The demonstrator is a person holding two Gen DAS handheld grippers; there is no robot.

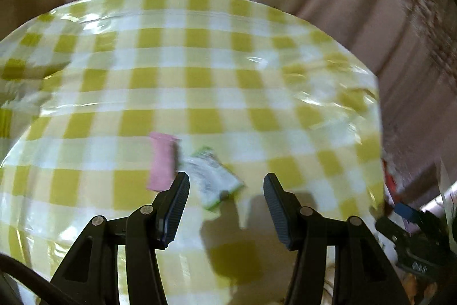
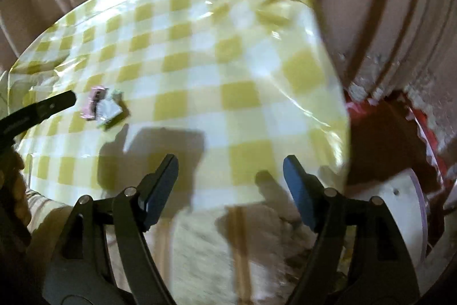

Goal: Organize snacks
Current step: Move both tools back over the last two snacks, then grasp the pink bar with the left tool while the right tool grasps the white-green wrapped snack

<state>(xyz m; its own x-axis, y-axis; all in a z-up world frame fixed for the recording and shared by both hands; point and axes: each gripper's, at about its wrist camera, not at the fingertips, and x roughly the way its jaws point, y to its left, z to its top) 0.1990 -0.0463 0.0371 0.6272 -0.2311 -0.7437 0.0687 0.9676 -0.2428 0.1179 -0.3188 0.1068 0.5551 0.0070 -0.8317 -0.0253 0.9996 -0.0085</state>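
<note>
Right now two small snack packets lie side by side on the table (image 1: 200, 93), which wears a glossy yellow-and-white checked cloth: a pink oblong wrapper (image 1: 162, 163) and, touching its right edge, a white-and-green sachet (image 1: 212, 176). The left gripper (image 1: 225, 185) hangs just over them with its fingers (image 1: 178, 205) partly spread and nothing between them. The right gripper (image 2: 230, 170) sits near the table's right edge, fingers spread wide and empty, above the cloth.

The step in hand looks like picking up one packet. To do it well, lower the left gripper so that one finger lands on each side of the sachet alone, clear of the pink wrapper. Flat foil slides, so close slowly. Both views are blurred, so the edges are uncertain.
</note>
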